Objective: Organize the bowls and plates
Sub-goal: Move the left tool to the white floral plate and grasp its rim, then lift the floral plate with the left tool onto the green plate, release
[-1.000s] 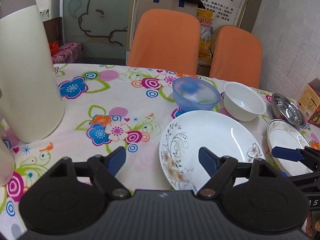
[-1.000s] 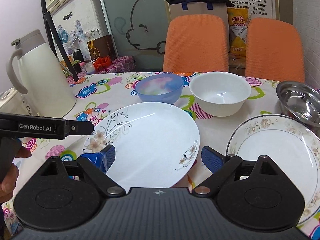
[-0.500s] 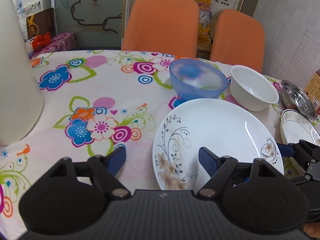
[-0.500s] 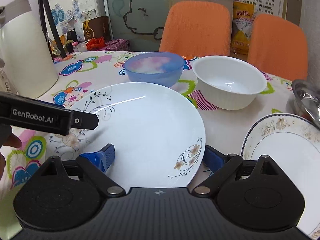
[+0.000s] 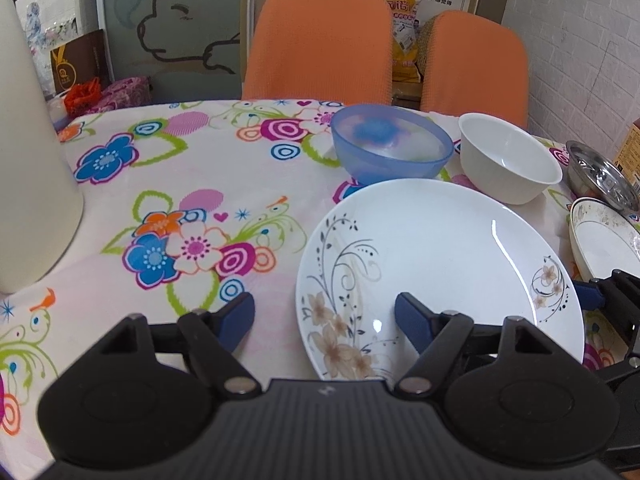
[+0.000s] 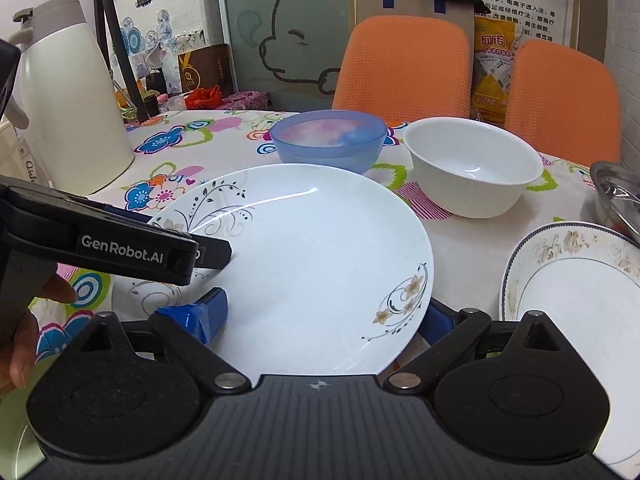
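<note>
A large white plate with flower prints (image 5: pixel 436 264) (image 6: pixel 320 248) lies on the flowered tablecloth. My left gripper (image 5: pixel 324 316) is open and straddles the plate's left rim, one finger over the plate and one over the cloth. My right gripper (image 6: pixel 320 320) is open at the plate's near edge, and the rim hides part of its right finger. Behind the plate stand a blue bowl (image 5: pixel 390 150) (image 6: pixel 328 140) and a white bowl (image 5: pixel 508 168) (image 6: pixel 472 168). A gold-rimmed plate (image 5: pixel 604 236) (image 6: pixel 576 280) and a steel bowl (image 5: pixel 600 172) (image 6: pixel 616 196) sit to the right.
A tall white thermos jug (image 5: pixel 32 152) (image 6: pixel 68 100) stands at the left. Two orange chairs (image 5: pixel 320 44) (image 6: pixel 404 64) are behind the table. A person's hand (image 6: pixel 24 328) holds the left gripper's body (image 6: pixel 132 248). A cardboard box (image 5: pixel 630 148) is at the far right.
Both grippers have moved in toward the flowered plate, which now fills more of each view. The left gripper shifted right, away from the thermos. Both stay open.
</note>
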`<action>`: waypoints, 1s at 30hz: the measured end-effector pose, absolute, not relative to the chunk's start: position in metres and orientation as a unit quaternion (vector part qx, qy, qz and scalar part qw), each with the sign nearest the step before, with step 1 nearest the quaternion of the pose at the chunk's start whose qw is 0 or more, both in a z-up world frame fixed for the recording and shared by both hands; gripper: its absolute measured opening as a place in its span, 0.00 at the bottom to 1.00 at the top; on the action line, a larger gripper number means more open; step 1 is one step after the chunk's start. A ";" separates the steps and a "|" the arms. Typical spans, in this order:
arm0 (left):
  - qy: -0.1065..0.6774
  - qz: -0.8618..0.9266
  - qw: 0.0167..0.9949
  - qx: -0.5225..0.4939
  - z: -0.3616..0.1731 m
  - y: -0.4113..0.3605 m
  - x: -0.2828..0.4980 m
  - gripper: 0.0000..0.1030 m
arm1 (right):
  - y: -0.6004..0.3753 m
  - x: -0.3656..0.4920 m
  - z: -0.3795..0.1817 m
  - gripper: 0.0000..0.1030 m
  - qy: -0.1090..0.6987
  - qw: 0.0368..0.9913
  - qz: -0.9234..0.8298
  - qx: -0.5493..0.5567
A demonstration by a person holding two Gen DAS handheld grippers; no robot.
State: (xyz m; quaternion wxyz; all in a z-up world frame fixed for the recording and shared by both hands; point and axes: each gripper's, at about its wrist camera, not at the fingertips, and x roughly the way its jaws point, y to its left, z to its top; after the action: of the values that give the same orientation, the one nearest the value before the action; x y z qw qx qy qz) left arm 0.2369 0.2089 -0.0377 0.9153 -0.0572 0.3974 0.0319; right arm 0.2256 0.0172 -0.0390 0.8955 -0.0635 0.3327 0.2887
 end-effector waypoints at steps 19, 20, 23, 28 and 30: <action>0.381 0.019 0.921 -0.082 0.003 0.202 0.215 0.37 | 0.005 0.199 -0.001 0.71 0.301 0.906 0.292 -0.058; 0.374 0.020 0.924 -0.079 0.009 0.200 0.209 0.37 | 0.004 0.194 0.004 0.71 0.295 0.907 0.295 -0.061; 0.359 0.022 0.931 -0.071 0.026 0.196 0.192 0.37 | 0.000 0.178 0.017 0.71 0.282 0.909 0.300 -0.059; 0.353 0.023 0.933 -0.070 0.036 0.192 0.154 0.37 | -0.005 0.148 0.024 0.71 0.276 0.908 0.309 -0.058; 0.357 0.023 0.931 -0.072 0.033 0.191 0.138 0.37 | -0.007 0.135 0.021 0.71 0.279 0.907 0.312 -0.056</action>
State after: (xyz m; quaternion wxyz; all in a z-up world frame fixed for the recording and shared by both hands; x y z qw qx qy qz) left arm 0.1375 0.1911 0.0330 0.9309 -0.0724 0.3572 0.0226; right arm 0.1348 -0.0073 0.0210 0.9067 -0.0557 0.2788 0.3116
